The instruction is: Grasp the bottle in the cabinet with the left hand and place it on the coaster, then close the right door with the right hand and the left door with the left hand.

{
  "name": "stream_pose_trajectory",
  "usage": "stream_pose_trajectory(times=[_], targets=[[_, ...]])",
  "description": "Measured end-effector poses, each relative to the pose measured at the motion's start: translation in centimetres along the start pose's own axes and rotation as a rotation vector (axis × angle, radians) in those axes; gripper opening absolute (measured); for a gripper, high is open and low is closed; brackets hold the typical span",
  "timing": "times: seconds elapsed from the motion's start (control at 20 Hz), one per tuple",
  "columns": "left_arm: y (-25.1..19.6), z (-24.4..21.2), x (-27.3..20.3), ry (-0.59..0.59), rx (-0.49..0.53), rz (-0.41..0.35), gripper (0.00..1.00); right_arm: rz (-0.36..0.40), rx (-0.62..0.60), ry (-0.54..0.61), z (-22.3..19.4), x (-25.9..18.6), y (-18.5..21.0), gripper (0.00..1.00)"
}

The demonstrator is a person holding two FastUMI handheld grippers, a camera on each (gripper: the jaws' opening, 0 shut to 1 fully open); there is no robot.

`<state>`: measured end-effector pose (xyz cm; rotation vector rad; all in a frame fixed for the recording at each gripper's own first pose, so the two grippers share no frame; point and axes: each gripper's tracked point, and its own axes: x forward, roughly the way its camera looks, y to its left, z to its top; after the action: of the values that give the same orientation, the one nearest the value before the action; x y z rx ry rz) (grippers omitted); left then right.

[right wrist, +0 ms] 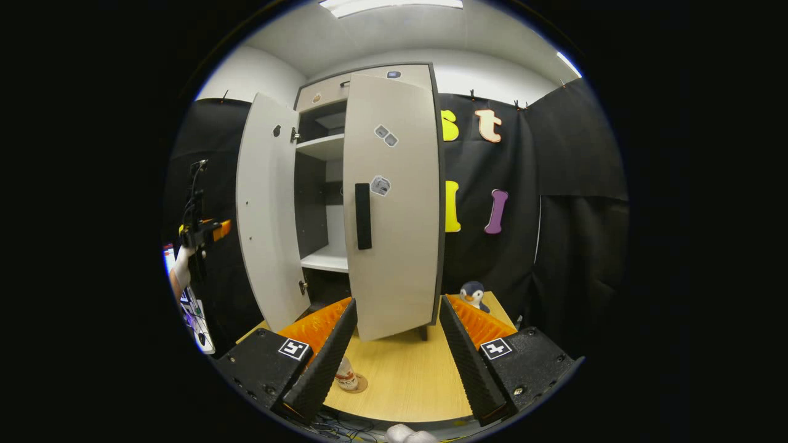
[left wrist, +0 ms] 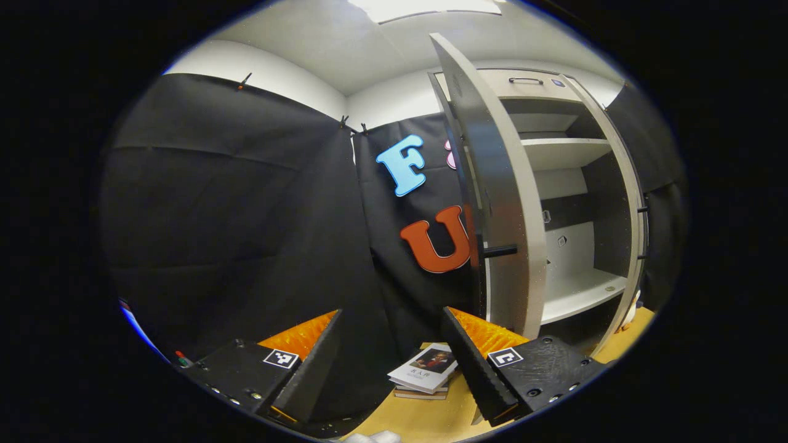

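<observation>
A small clear bottle [right wrist: 346, 374] stands on a round coaster [right wrist: 361, 385] on the wooden table [right wrist: 400, 381], partly hidden behind a finger of my right gripper [right wrist: 397, 363]. That gripper is open, holds nothing, and faces the cabinet [right wrist: 363, 80]. The right door [right wrist: 400, 246], with its dark handle [right wrist: 363, 215], looks shut or nearly so. The left door [right wrist: 268, 209] stands wide open. In the left gripper view, my left gripper [left wrist: 394, 369] is open and empty beside the left door [left wrist: 498, 203], just outside it. A hand holds the left gripper [right wrist: 200, 232] left of the cabinet.
The cabinet shelves [left wrist: 578, 295] are bare. A stack of books [left wrist: 425, 369] lies on the table [left wrist: 431, 418] under the left gripper. A penguin toy [right wrist: 473, 294] sits at the table's back right beside the cabinet. Black cloth walls enclose the booth.
</observation>
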<state>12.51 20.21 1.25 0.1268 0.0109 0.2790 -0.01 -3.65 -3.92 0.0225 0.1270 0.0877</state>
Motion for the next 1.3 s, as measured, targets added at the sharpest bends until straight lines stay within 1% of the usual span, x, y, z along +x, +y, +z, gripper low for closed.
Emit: stream_pose_trajectory(times=[0.1, 0.2, 0.25, 0.35, 0.4, 0.45, 0.5, 0.65, 0.75, 0.8, 0.85, 0.95, 1.1, 1.15, 1.2, 1.3], targets=[[-0.1, 0.4, 1.6, -0.002, -0.011, -0.008, 0.94, -0.014, 0.006, 0.001, -0.1, -0.3, -0.4, 0.83], [0.4, 0.9, 2.8, -0.012, -0.008, 0.006, 0.96, -0.030, 0.005, 0.001, -0.2, -0.5, -0.8, 0.83], [0.3, 0.9, 3.3, -0.014, -0.020, -0.001, 0.96, -0.038, 0.004, 0.003, -0.2, -0.6, -1.1, 0.83], [-0.7, 0.5, 3.5, 0.000, -0.049, -0.046, 0.95, -0.043, 0.007, 0.007, -0.3, -0.8, -1.5, 0.83], [-1.0, 0.0, 3.8, 0.018, -0.047, -0.058, 0.96, -0.045, 0.009, 0.007, -0.3, -0.8, -1.6, 0.83], [-1.0, -0.5, 3.7, 0.031, -0.035, -0.053, 0.90, -0.047, 0.011, 0.009, -0.3, -0.8, -1.7, 0.83], [-1.1, -0.4, 3.7, 0.025, -0.029, -0.047, 0.93, -0.044, 0.013, 0.012, -0.4, -0.8, -1.8, 0.83], [-1.1, -0.3, 3.7, 0.032, -0.024, -0.039, 0.92, -0.032, 0.013, 0.013, 0.0, -0.7, -1.9, 0.83], [-1.5, -0.4, 3.8, 0.031, -0.033, -0.039, 0.91, -0.019, 0.014, 0.004, 0.5, -0.6, -1.8, 0.83], [-1.6, -0.4, 3.8, 0.032, -0.037, -0.036, 0.87, -0.018, 0.011, 0.001, 0.6, -0.5, -1.8, 0.83], [-1.6, -0.3, 3.5, 0.032, -0.028, -0.027, 0.88, -0.013, 0.011, -0.002, 0.8, -0.5, -1.7, 0.83], [-1.6, -0.1, 3.6, 0.022, -0.006, -0.015, 0.86, -0.003, 0.012, -0.004, 0.8, -0.4, -1.5, 0.83], [-2.1, -0.3, 3.3, 0.032, -0.025, -0.024, 0.85, 0.009, 0.011, 0.000, 0.5, -0.4, -1.4, 0.83], [-2.2, -0.3, 3.2, 0.042, -0.034, -0.024, 0.89, 0.011, 0.012, -0.001, 0.5, -0.4, -1.5, 0.83], [-2.3, -0.4, 3.2, 0.046, -0.037, -0.022, 0.85, 0.012, 0.012, -0.001, 0.5, -0.4, -1.6, 0.83], [-2.6, -0.2, 3.0, 0.046, -0.037, -0.021, 0.86, 0.019, 0.018, 0.002, 0.4, -0.3, -1.6, 0.83]])
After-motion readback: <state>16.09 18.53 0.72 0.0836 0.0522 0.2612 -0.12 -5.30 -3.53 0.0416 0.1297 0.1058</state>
